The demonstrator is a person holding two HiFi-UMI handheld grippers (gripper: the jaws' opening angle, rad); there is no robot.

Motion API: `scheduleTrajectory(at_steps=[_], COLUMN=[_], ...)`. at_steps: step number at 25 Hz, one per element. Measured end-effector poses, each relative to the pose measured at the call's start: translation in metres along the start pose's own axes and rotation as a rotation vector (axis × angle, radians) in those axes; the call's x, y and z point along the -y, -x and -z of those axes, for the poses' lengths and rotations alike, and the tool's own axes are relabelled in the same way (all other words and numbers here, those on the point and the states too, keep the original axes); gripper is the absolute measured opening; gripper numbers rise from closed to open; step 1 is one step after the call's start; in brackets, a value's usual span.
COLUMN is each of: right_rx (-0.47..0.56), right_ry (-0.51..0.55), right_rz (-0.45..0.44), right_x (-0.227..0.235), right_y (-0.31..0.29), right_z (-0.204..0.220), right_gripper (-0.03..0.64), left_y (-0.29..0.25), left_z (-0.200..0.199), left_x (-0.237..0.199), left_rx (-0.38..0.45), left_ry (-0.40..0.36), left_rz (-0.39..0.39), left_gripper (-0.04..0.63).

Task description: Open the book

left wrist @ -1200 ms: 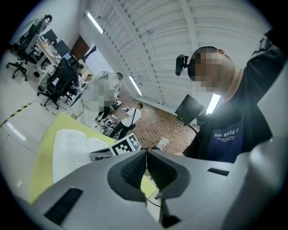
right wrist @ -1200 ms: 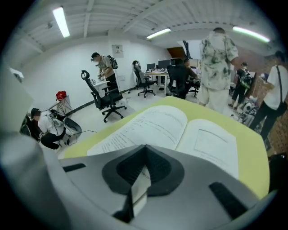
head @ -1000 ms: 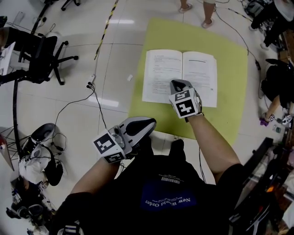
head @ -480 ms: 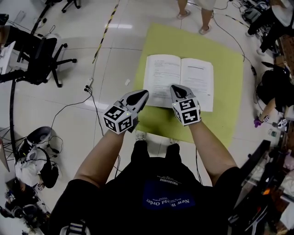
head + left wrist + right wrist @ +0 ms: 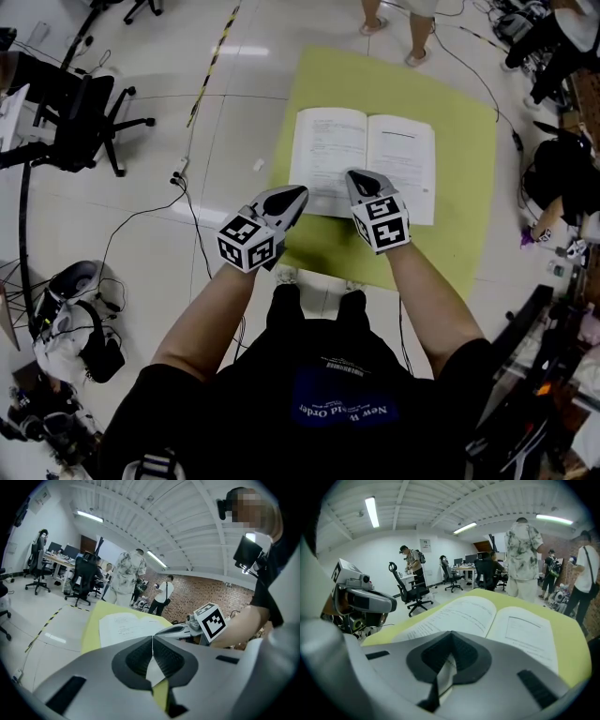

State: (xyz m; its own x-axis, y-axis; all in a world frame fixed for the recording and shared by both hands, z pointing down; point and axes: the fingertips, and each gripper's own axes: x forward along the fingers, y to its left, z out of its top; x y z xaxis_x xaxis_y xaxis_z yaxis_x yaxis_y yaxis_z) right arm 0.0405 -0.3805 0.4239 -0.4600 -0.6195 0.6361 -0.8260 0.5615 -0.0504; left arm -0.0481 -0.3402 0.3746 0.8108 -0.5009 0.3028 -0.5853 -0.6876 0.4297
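The book (image 5: 366, 164) lies open and flat on a yellow-green mat (image 5: 469, 141), both white printed pages facing up. My right gripper (image 5: 359, 176) hovers over the book's near edge by the spine, jaws shut and empty. My left gripper (image 5: 292, 194) is at the mat's near left edge, just short of the book's near left corner, also shut with nothing in it. In the left gripper view the shut tips (image 5: 152, 637) point at the book (image 5: 123, 625), with the right gripper (image 5: 180, 630) beside it. The right gripper view has the shut tips (image 5: 451, 634) over the open pages (image 5: 487, 616).
A black office chair (image 5: 84, 122) stands at the left, with cables and a power strip (image 5: 180, 172) on the tiled floor. Bags and gear (image 5: 75, 319) lie at the lower left. A person's feet (image 5: 398, 33) are beyond the mat. Dark equipment (image 5: 562, 169) crowds the right side.
My left gripper has swung from beside my body forward to the mat's near left edge, then held still. The right gripper has hardly moved. The book stays open.
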Motion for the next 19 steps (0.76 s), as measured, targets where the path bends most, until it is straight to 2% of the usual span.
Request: scheduleTrajectory(at_steps=[12, 19], right_rx=[-0.001, -0.007], right_ry=[0.005, 0.004], right_rz=[-0.001, -0.001], right_x=[0.006, -0.001], right_y=[0.016, -0.006], right_z=[0.008, 0.001], right_gripper=[-0.014, -0.014], left_y=[-0.006, -0.002], left_z=[0.001, -0.001], left_x=[0.029, 0.007], left_rx=[-0.003, -0.001], left_ry=[-0.011, -0.007], left_rz=[0.025, 0.032], left_gripper=[0.006, 0.006])
